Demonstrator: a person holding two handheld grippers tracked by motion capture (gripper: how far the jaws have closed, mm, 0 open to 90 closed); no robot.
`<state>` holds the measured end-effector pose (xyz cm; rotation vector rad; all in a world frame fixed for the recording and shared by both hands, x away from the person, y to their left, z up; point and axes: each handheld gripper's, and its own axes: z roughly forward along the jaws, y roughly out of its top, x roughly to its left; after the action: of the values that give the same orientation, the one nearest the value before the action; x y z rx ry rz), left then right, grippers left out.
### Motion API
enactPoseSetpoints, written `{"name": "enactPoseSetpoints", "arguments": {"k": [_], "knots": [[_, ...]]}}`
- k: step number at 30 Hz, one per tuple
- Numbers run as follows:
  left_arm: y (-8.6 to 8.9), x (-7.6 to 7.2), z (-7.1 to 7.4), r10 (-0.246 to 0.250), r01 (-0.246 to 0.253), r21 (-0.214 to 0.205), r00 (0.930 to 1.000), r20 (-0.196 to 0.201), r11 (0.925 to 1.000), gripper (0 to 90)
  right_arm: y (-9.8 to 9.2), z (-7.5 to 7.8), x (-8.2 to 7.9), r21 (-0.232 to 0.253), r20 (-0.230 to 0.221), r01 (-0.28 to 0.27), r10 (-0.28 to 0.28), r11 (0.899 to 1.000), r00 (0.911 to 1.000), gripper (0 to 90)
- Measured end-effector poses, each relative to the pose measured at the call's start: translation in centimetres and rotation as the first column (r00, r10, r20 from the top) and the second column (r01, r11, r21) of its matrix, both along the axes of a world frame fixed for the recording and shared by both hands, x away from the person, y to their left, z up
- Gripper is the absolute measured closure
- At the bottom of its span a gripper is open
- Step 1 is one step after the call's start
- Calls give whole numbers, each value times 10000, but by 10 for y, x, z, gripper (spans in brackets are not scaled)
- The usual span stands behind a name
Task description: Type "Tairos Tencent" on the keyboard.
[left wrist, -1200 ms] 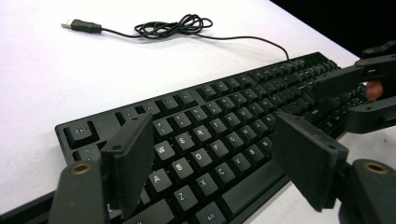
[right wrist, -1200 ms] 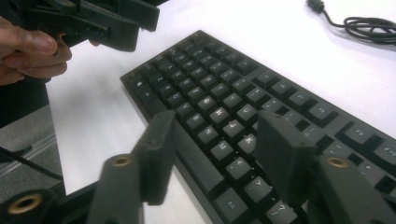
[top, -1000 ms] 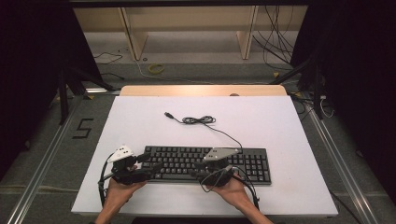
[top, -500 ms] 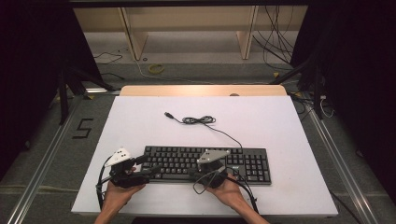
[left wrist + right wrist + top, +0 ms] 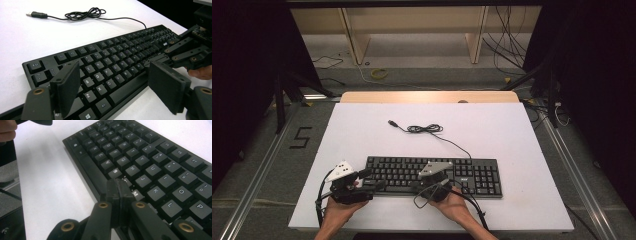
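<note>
The keyboard [image 5: 155,162] keys carry white letters such as G, H, J, K, L. At nine o'clock, a floor mark [image 5: 300,137] reads "5".

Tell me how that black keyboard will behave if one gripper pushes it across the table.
The keyboard looks rigid and flat, so it should slide, not tip. Pushed at one end, it would probably pivot. Its loose cable would likely trail limply.
</note>
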<state>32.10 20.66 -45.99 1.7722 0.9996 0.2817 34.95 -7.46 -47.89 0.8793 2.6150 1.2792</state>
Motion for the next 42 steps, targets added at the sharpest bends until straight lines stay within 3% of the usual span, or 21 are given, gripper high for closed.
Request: {"name": "enactPoseSetpoints", "arguments": {"k": [26, 31, 42], "knots": [[0, 2, -2, 16, -16, 109, 10000, -40, 9999, 254, 5, -6, -2, -353, 11, -24, 24, 9994, 10000, 900], [1, 3, -2, 54, -53, 109, 10000, -74, 9999, 253, 2, -3, -1, 2, -176, 136, -136, 9999, 9998, 883], [2, 3, -2, 178, -176, 142, 9998, -99, 9997, 254, -10, 7, 3, 737, -121, 418, -411, 9964, 9991, 806]]}}
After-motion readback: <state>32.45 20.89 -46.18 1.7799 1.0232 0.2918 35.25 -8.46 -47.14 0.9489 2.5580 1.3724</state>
